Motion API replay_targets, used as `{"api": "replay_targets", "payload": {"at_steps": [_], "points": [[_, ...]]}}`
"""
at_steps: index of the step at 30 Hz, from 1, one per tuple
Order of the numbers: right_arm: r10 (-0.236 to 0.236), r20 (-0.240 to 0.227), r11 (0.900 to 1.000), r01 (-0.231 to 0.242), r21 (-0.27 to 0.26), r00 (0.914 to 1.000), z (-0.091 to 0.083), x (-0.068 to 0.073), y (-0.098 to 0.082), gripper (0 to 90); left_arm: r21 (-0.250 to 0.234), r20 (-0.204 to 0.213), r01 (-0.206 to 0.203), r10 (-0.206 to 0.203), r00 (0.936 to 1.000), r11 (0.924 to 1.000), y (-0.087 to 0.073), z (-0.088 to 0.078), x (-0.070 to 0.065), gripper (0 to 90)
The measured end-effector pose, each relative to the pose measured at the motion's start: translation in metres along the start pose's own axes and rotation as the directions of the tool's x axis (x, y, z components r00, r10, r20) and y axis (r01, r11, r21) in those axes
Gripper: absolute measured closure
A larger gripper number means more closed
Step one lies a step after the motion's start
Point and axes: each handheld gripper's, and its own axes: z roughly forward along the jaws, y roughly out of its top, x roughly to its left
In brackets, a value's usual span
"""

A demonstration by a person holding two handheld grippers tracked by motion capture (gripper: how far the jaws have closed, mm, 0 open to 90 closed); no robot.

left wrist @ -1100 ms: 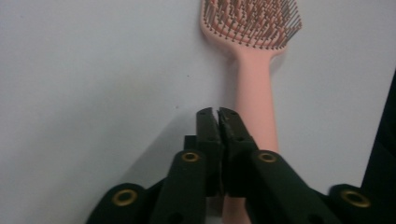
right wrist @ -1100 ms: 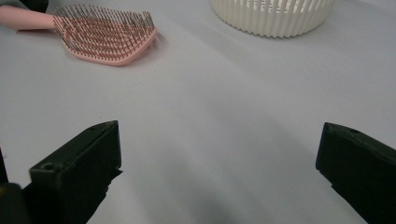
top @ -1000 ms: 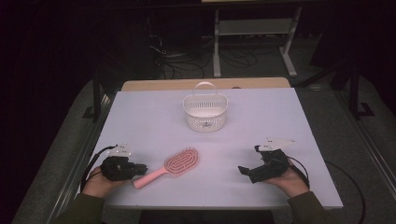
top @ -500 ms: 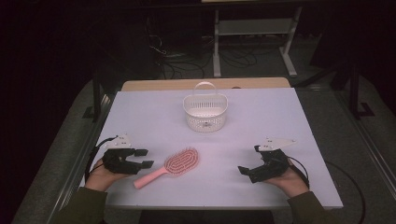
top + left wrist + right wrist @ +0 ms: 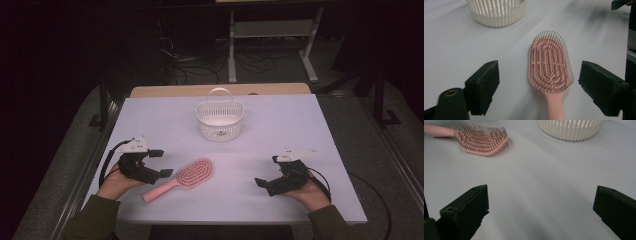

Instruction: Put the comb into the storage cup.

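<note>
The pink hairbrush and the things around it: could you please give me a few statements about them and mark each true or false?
1. The pink hairbrush lies on the table with its bristles facing up. True.
2. The hairbrush is inside the white basket. False: it lies on the table, apart from the basket and nearer the person.
3. The left gripper has its jaws open, with nothing pressed between them. True; they have just been opening.
4. The right gripper holds the basket's handle. False: its jaws are open and hold nothing.
5. The brush's handle points toward the basket. False: the head is nearer the basket.
</note>
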Motion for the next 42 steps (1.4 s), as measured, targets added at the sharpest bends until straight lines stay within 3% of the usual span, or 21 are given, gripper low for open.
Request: {"api": "replay_targets", "payload": {"at_steps": [9, 14, 21, 42], "points": [[-0.001, -0.001, 1.0, 0.001, -0.003, 1.0, -0.001, -0.001, 0.0, 0.0, -0.03, 0.013, 0.005, -0.004, 0.9999, 0.9995, 0.01, 0.01, 0.002, 4.8], [-0.003, 0.0, 1.0, 0.003, -0.005, 1.0, -0.001, -0.001, 0.0, 0.0, -0.035, 0.011, -0.017, 0.017, 0.9998, 0.9993, 0.01, 0.014, 0.001, 0.2], [-0.001, 0.002, 1.0, 0.001, -0.006, 1.0, 0.0, -0.002, 0.0, 0.0, -0.057, -0.001, -0.017, 0.017, 0.9999, 0.9982, 0.008, 0.013, 0.0, 0.1], [0.003, 0.002, 1.0, -0.003, -0.003, 1.0, 0.0, -0.001, 0.0, 0.0, -0.06, -0.016, 0.003, -0.004, 0.9999, 0.9982, 0.006, 0.007, 0.0, 0.2]]}}
